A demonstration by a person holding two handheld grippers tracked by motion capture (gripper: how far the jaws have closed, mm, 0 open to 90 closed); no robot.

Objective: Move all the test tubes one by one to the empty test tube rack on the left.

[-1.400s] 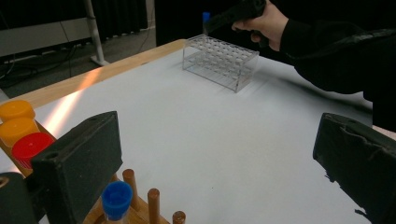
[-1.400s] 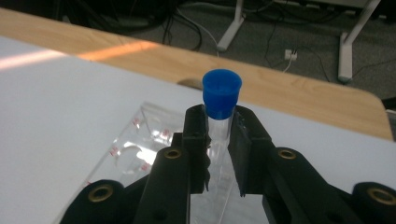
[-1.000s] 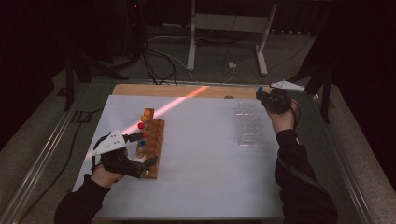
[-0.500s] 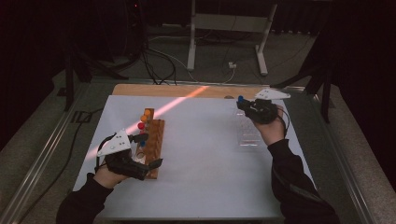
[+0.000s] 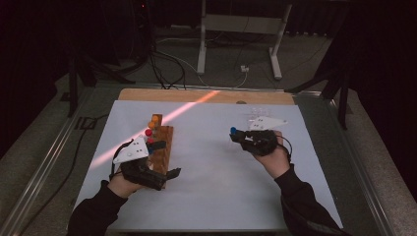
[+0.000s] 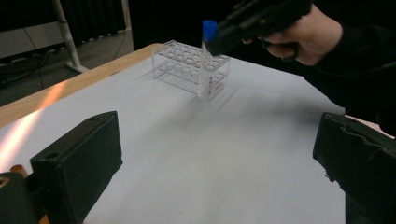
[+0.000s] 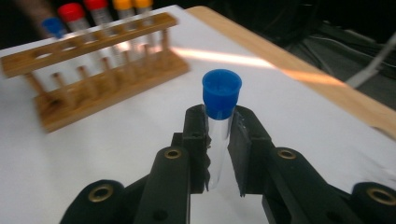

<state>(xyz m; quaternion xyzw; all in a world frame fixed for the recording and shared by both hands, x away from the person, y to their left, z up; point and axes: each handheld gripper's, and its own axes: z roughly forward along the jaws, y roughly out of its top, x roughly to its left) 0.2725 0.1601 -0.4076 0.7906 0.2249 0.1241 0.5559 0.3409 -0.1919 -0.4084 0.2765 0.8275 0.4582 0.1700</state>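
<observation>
- The left claw (image 5: 164,160) sits at the left of the white tabletop (image 5: 211,196), held low in the person's left hand (image 5: 129,177). Its two black jaws stand wide apart with nothing between them, as the left gripper view shows.
- Just beside that claw is a wooden test-tube rack (image 5: 161,147), lying lengthwise away from the person. It holds capped tubes: an orange-capped pair (image 5: 155,119) at the far end, a red-capped tube (image 5: 148,132) nearer, and a blue-capped one (image 7: 54,27) next along in the right gripper view.
- A streak of orange light (image 5: 189,105) crosses the tabletop diagonally toward the wooden strip at its far edge.
- Right of centre, the right claw (image 5: 236,136) is raised above the tabletop in the right hand (image 5: 271,156). Its jaws pinch a clear test tube with a blue cap (image 7: 220,116); the cap stands upright above the jaws, and the glass runs down between them.
- Beyond the right claw stands a clear plastic tube rack (image 6: 191,67), near the far right of the tabletop, its holes without tubes. In the left gripper view the held tube hangs in front of this rack, apart from it.
</observation>
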